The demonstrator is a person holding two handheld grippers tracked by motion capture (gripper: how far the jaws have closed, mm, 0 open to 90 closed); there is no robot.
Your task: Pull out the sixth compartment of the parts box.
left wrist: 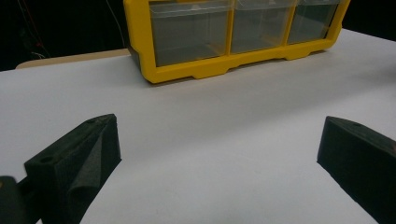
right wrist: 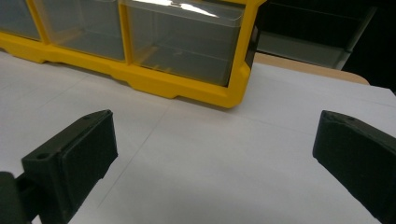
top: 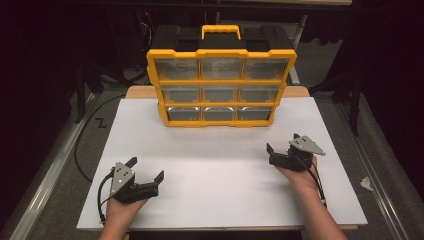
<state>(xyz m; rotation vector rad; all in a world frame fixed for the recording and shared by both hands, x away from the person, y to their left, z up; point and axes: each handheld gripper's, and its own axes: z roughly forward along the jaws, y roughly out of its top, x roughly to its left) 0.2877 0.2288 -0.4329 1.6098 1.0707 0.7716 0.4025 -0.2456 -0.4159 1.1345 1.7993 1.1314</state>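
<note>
Organiser: a yellow-framed drawer organiser (top: 220, 82) with a black back and a yellow carry handle (top: 220, 31) stands upright at the far middle of the white worktop (top: 220, 170); it holds three rows of three clear drawers.
Bottom drawers: in the left tool's view the lowest row (left wrist: 233, 30) faces the camera, and the drawers seen there look empty; in the right tool's view the organiser's right end drawer (right wrist: 182, 39) is nearest.
Left tool: the left tool (top: 148, 169) rests low over the worktop, well in front of the organiser and off towards its left side, held in the person's left hand (top: 120, 207). Its jaws stand wide apart, with bare white worktop between them, and they have hold of nothing.
Right tool: the right tool (top: 283, 145) sits in front of the organiser, off towards its right side and nearer to it than the left tool, held in the person's right hand (top: 302, 175). Its jaws are also spread wide and grip nothing.
Gap to organiser: both tools are clear of the organiser, neither touching it.
Cable: a black cable (top: 101, 192) trails from the left tool towards the near edge of the worktop.
</note>
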